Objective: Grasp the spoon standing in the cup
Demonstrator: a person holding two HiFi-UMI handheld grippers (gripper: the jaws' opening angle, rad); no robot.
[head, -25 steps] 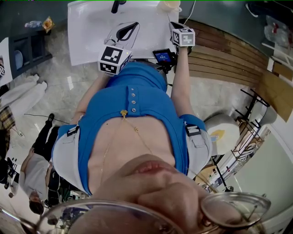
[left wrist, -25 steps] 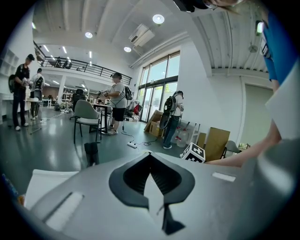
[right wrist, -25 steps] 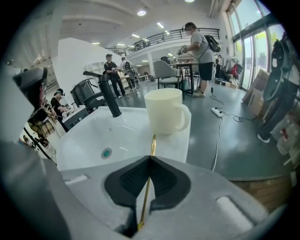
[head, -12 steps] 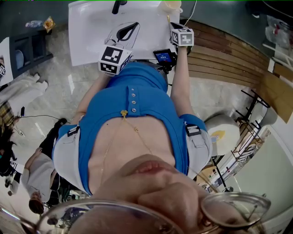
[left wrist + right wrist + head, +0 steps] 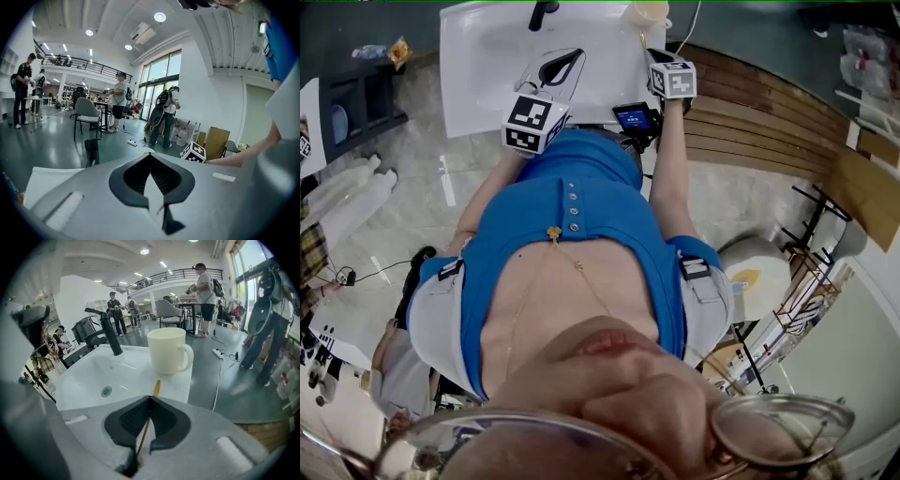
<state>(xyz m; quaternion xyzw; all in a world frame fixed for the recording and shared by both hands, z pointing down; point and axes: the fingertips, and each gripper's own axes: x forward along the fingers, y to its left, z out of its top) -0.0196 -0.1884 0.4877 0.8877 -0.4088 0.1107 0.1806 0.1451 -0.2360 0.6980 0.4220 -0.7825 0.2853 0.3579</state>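
Occupying the right gripper view, a white sink [image 5: 84, 380] lies ahead. Left gripper [image 5: 150, 155] has its jaws pressed together, nothing between them. Right gripper [image 5: 150, 398] clamps the thin golden spoon [image 5: 146, 426], whose far end stops just short of the cream cup [image 5: 168, 351] on the sink rim.

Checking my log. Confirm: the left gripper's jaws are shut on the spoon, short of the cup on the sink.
Wrong side: the right gripper has its jaws shut on the spoon, short of the cup on the sink, per the right gripper view.

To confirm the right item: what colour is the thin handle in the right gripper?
Golden yellow; the spoon handle shows best in the right gripper view.
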